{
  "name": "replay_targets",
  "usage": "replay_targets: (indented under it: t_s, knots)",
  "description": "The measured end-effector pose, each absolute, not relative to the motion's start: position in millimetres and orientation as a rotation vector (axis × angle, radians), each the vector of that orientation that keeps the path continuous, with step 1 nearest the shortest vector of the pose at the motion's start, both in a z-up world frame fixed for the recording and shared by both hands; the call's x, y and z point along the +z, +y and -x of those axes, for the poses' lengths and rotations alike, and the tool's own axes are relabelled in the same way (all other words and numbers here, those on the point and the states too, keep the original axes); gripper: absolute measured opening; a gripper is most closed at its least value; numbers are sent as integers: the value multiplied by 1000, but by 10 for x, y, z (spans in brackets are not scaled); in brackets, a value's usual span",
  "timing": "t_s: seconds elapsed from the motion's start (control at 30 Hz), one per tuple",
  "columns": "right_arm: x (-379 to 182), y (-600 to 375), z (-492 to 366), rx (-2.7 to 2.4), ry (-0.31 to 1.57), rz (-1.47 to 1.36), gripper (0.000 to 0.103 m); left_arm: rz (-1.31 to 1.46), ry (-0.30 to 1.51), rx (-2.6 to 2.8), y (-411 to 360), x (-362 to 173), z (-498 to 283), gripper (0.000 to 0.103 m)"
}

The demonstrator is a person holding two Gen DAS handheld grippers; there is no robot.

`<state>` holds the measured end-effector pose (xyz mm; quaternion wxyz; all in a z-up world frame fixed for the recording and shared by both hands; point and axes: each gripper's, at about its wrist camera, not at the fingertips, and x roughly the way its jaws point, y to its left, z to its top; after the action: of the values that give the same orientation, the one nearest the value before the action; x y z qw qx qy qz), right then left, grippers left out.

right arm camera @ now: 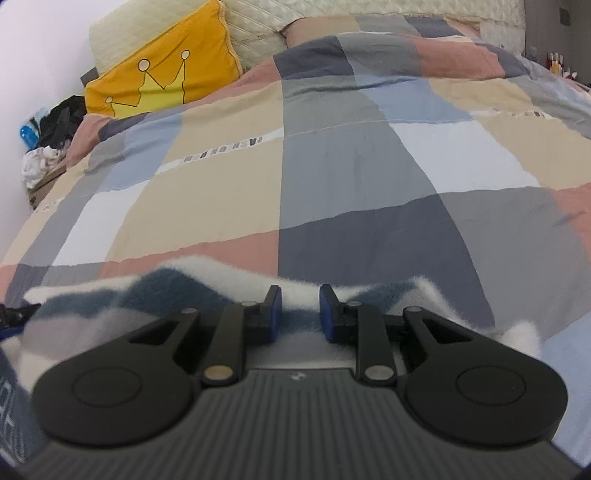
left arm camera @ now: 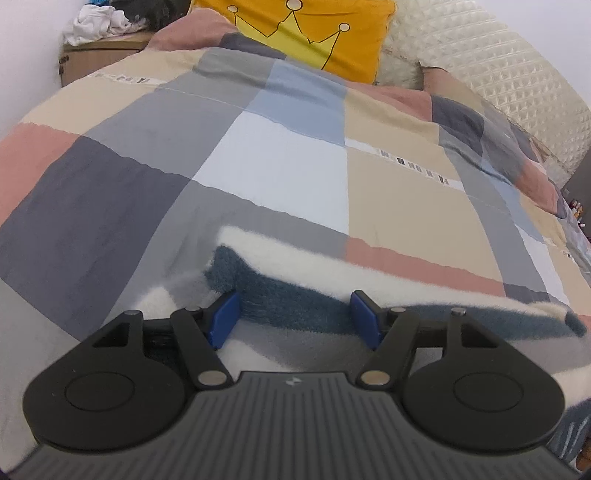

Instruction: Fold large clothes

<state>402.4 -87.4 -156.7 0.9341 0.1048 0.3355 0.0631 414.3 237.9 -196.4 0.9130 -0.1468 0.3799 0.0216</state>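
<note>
Fuzzy blue-and-white striped knit garment on bed: soft, limp, bulky. My left gripper jaws gape around its folded edge; right gripper jaws pinch fabric.

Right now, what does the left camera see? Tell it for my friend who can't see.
A fuzzy blue-and-white striped garment lies on a patchwork duvet, with the left gripper over it, blue fingers spread wide around a blue stripe. A yellow crown pillow sits at the far end.
</note>
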Motion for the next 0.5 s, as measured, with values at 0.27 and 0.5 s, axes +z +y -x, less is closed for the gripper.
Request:
replay_targets:
  t_s: [0.27, 0.5]
  knots:
    - [-1401, -932, -3854, 124, 600, -240, 26, 259, 750, 38, 2258, -1728, -3912, 72]
    - [-1174, -931, -3537, 185, 534, -233, 29, 160, 721, 6, 1946, -1473, -3533, 72]
